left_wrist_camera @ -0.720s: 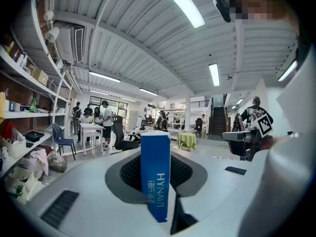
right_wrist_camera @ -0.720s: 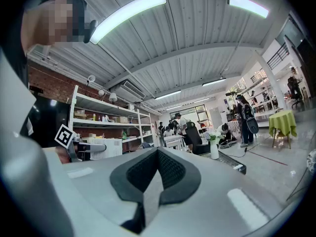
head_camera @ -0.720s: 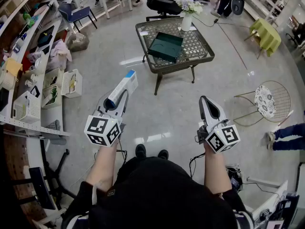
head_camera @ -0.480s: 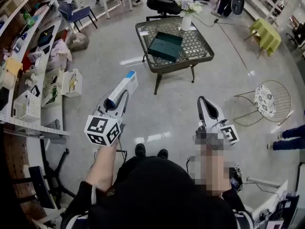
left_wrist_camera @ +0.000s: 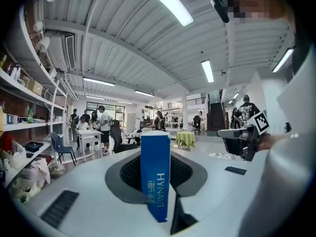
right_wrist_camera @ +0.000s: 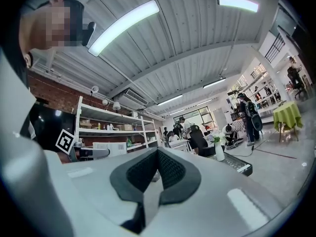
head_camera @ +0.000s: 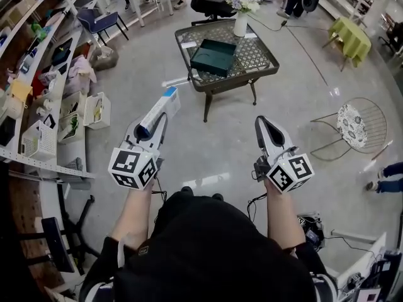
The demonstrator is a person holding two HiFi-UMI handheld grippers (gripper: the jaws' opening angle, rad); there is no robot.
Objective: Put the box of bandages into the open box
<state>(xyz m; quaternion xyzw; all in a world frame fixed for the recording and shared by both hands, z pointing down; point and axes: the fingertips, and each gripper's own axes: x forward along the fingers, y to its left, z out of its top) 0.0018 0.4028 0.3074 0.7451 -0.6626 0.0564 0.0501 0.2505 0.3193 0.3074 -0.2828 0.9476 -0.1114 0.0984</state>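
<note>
Inventory, as I hold it.

1. Left tool (head_camera: 157, 121): my left hand, raised over the floor (head_camera: 220, 143) on my side of the surface (head_camera: 255, 61) and well apart from it. Jaws are clamped on the bandage box (head_camera: 160, 109).
2. Bandage box: white with a blue end and a blue face, long and narrow. It is gripped at its lower end between the left tool's pads. Its free end juts past the jaw tips and angles toward the near left corner of the surface. It is clear of the floor and of the surface.
3. Right tool (head_camera: 262, 126): my right hand, short of the near right corner of the surface. Jaws are together, pads meeting.
4. Open box (head_camera: 214, 56): dark green, lying on the left half of the surface.
5. Surface: dark frame with a mesh top, ahead of both tools.
6. Vase (head_camera: 240, 24): white, with flowers, on the far edge of the surface, behind the open box.
7. Wire chair (head_camera: 351, 128): on the floor, to the right of the surface.
</note>
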